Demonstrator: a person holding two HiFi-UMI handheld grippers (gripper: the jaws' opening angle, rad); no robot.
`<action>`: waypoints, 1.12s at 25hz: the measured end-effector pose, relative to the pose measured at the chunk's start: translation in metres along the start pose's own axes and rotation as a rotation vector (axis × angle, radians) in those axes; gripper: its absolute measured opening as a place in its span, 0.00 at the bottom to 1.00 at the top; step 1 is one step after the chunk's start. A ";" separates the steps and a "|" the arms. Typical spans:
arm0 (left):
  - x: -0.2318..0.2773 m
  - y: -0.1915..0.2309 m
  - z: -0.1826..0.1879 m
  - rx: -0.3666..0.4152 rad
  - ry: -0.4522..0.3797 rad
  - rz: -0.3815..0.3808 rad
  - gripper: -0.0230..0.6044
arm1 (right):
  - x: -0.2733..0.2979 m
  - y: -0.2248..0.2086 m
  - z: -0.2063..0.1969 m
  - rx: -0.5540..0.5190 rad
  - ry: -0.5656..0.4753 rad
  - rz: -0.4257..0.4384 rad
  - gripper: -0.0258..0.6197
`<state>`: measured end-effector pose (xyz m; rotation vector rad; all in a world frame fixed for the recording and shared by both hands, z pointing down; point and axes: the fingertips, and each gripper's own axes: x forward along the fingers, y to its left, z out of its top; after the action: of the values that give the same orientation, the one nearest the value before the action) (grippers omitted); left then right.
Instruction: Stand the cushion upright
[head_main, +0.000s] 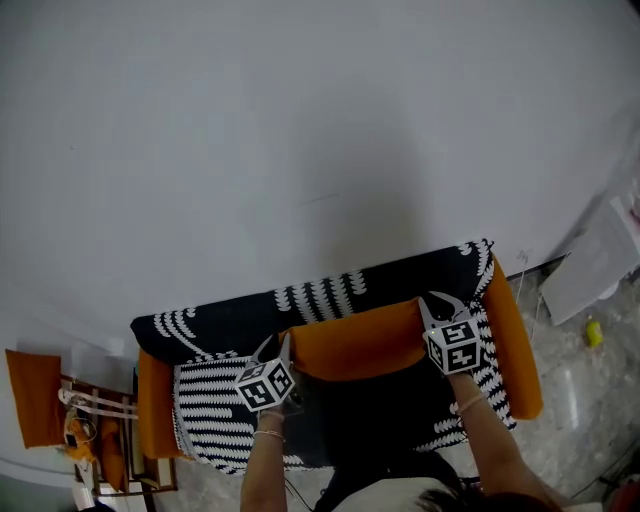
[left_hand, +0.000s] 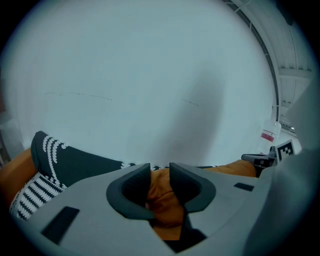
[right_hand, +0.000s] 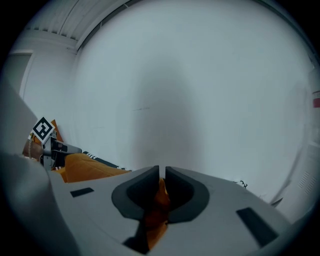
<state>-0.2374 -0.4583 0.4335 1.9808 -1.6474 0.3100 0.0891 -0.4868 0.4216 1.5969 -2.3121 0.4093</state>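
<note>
left gripper (left_hand: 160, 171) jaws pinch a fold of the orange cushion (left_hand: 165, 202). right gripper (right_hand: 162, 174) jaws, nearly together, pinch its other end. the cushion's long axis runs side to side against the patterned sofa (head_main: 330, 295) backrest.

Cushion (head_main: 360, 345) on sofa seat (head_main: 210, 410), before the backrest (head_main: 230, 322); wall (head_main: 300, 130) behind.

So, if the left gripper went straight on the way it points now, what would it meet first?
The orange cushion: its fabric already sits between the left gripper's jaws. Behind it the line seems to reach the sofa's patterned back, then the white wall, though depth is unclear.
</note>
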 end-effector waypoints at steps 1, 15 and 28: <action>0.003 0.000 0.001 0.007 0.003 -0.003 0.22 | 0.003 -0.002 0.001 0.001 0.000 -0.002 0.11; 0.059 0.013 0.029 0.076 0.032 -0.004 0.25 | 0.056 -0.027 0.024 -0.012 0.010 -0.018 0.13; 0.117 0.027 0.056 0.079 0.052 -0.001 0.25 | 0.106 -0.045 0.044 -0.002 -0.003 -0.021 0.15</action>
<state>-0.2461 -0.5893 0.4525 2.0136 -1.6248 0.4284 0.0917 -0.6102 0.4263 1.6198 -2.2953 0.4000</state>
